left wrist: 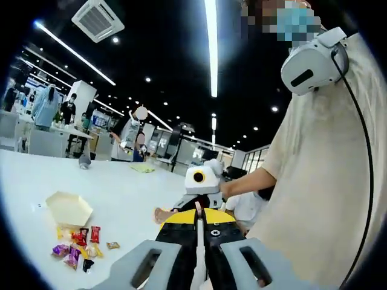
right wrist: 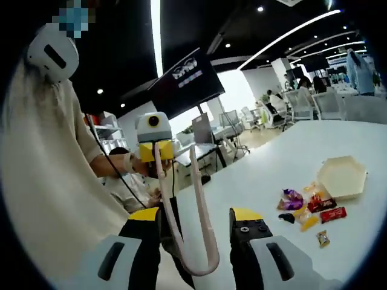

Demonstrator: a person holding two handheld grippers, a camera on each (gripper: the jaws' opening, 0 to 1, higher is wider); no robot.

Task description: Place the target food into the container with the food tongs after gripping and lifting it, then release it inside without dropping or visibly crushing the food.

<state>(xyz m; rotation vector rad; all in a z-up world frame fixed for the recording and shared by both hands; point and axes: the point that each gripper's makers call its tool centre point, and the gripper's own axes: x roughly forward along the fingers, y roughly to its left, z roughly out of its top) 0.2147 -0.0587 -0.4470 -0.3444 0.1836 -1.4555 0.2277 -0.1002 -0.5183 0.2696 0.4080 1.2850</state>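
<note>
L gripper view: the left gripper (left wrist: 198, 257) has its jaws pressed together w/ no gap, yellow-and-black tips meeting at centre, nothing visible between them. Beyond the tips, the right gripper (left wrist: 202, 181) shows face-on, held by a person's hand (left wrist: 233, 188). On the white table (left wrist: 121, 199) lies a loose pile of wrapped candies (left wrist: 78, 244), purple, red, yellow wrappers; print too small to read. Just beside the pile sits a pale hexagonal container (left wrist: 69, 209), open, nothing seen inside.

R gripper view: the right gripper (right wrist: 195, 232) has its jaws apart, holding the U-bend of the pinkish food tongs (right wrist: 187, 211) between them. Tong arms spread open, tips in the air, gripping nothing, well apart from the candies (right wrist: 308, 208). Container (right wrist: 342, 177) lies just beyond the pile. A dark hanging screen (right wrist: 187, 81) carries white lettering, blurred, not readable.
</note>
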